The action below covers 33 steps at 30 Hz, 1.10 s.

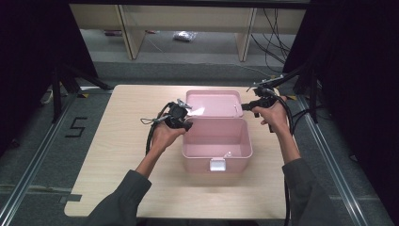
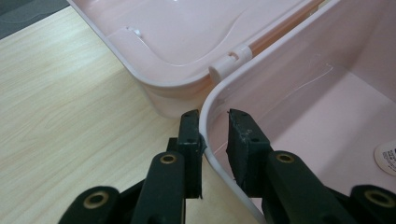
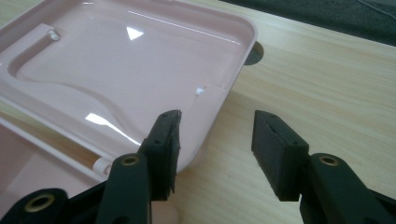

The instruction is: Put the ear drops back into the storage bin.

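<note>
A pink plastic box [image 1: 235, 162] stands open mid-table, its lid [image 1: 212, 102] folded flat behind it. Inside the box I see a bare pink floor with a small white sticker [image 2: 387, 156]. My left gripper [image 1: 186, 120] is at the box's back left corner by the hinge [image 2: 231, 60]. Its jaws straddle the box rim [image 2: 261, 56], one outside touching the wall and one inside with a gap; the left gripper [image 2: 215, 116] is open. My right gripper [image 1: 245, 106] hovers at the lid's right edge. There the right gripper [image 3: 217, 116] is wide open, one jaw over the lid [image 3: 121, 65], the other over the table.
The light wooden table [image 1: 122, 155] has bare space left, right and in front of the box. A white latch [image 1: 217, 165] sits on the box's front wall. Black curtains flank the table, and wooden shelving legs [image 1: 127, 33] stand beyond its far edge.
</note>
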### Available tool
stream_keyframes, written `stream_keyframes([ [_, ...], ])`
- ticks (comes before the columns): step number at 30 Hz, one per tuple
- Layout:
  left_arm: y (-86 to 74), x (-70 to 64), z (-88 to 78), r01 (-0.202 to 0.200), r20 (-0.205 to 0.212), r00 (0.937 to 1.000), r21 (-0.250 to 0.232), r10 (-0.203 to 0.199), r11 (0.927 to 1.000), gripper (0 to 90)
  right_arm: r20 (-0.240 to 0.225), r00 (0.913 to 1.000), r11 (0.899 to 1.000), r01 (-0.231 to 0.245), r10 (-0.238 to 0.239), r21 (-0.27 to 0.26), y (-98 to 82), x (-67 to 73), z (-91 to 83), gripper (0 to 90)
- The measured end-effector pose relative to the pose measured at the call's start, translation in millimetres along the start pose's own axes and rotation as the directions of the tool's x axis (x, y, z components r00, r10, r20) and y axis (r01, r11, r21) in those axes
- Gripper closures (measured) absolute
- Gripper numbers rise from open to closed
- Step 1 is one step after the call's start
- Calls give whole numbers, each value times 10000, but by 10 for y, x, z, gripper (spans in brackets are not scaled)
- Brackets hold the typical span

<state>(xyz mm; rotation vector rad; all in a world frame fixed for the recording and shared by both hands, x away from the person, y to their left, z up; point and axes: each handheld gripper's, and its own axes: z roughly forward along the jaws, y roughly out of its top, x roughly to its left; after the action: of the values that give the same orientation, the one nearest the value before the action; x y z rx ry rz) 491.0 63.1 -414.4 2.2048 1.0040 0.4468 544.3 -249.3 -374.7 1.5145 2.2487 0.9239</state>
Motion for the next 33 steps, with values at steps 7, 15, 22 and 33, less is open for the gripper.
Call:
stream_keyframes([
  [7,-10,-25,-12,-59,-12,10000,42,59,10000,757,327,9994,9998,81,-75,-202,101,-27,43,541],
  [15,-52,-53,-36,145,39,9999,-106,-144,9998,754,665,9978,9999,-48,54,-100,135,-53,212,570],
  [22,-57,-60,-31,228,128,9997,-202,-225,9995,752,778,9965,9995,-298,303,-73,188,-19,329,604],
  [33,-77,-55,-33,324,175,9993,-344,-319,9989,753,968,9949,9995,-305,296,83,212,3,473,632],
])
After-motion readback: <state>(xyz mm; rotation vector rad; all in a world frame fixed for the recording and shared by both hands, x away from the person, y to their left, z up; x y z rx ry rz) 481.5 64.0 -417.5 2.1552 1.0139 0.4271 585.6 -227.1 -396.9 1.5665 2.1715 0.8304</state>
